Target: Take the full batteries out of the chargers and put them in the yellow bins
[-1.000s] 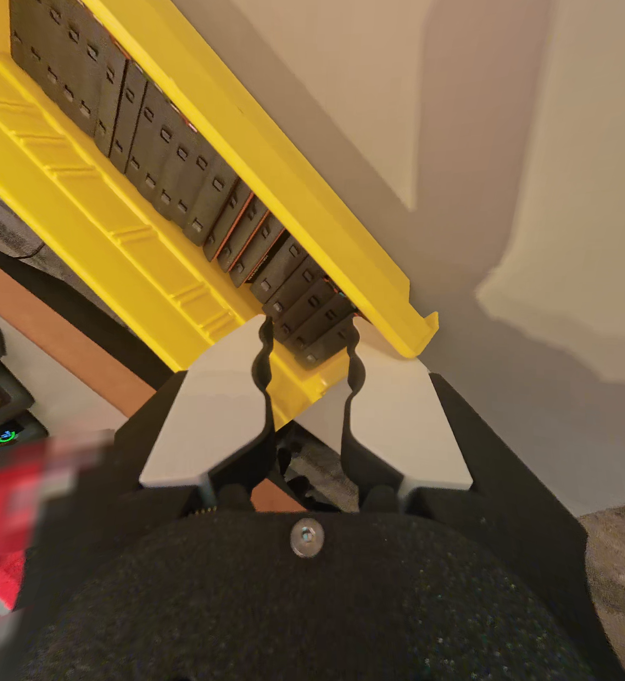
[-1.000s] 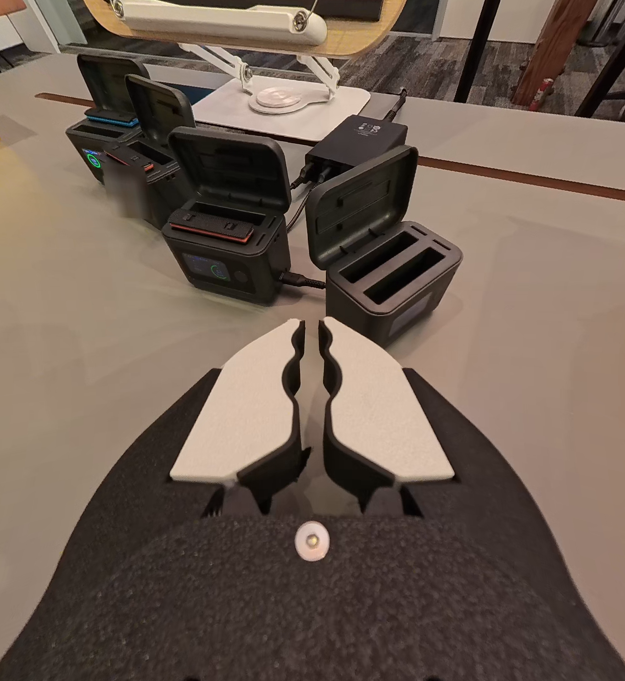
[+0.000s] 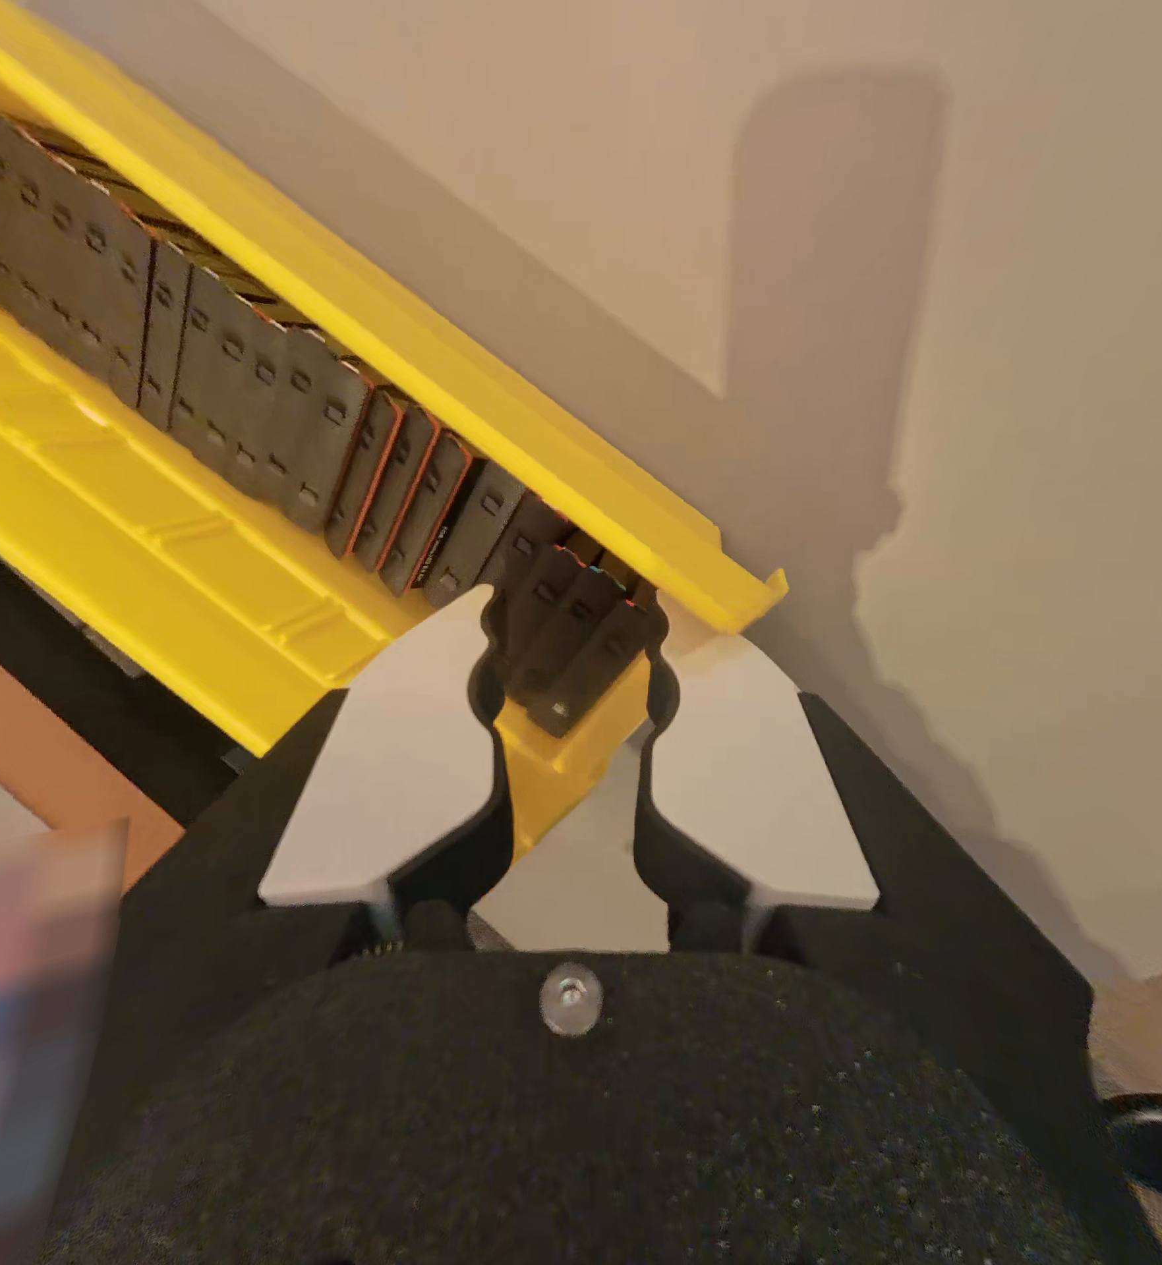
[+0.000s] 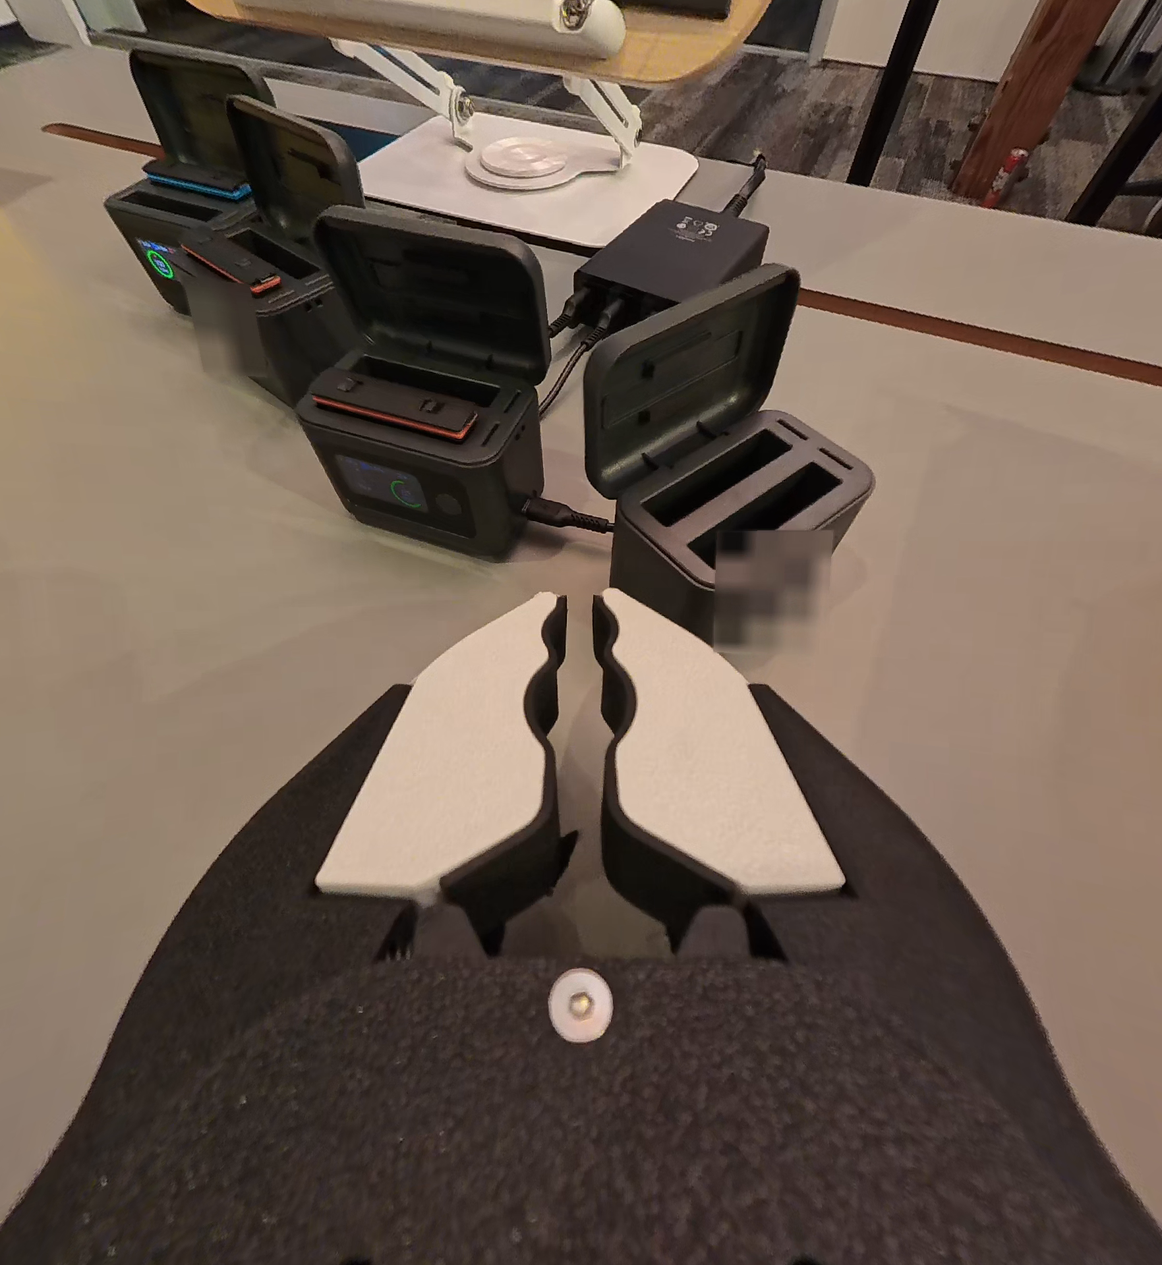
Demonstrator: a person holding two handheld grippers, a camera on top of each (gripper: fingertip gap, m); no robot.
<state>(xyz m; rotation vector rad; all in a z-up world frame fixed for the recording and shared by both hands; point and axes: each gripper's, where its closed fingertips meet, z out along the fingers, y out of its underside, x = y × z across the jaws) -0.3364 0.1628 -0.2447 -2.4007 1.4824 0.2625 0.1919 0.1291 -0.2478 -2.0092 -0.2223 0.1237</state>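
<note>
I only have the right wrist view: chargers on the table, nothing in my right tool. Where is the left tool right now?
Observer: The left tool is at the end of the yellow bin nearest its camera, with its fingers on either side of the last few batteries in the row.
Operator: Is it gripping one?
Observer: It doesn't look so. The jaws stand apart and span several batteries at once rather than pinching a single one.
Operator: Any room left in that bin?
Observer: Little at this end. The batteries stand on edge in a packed row along the bin, with only a small bare yellow patch before the end wall.
</note>
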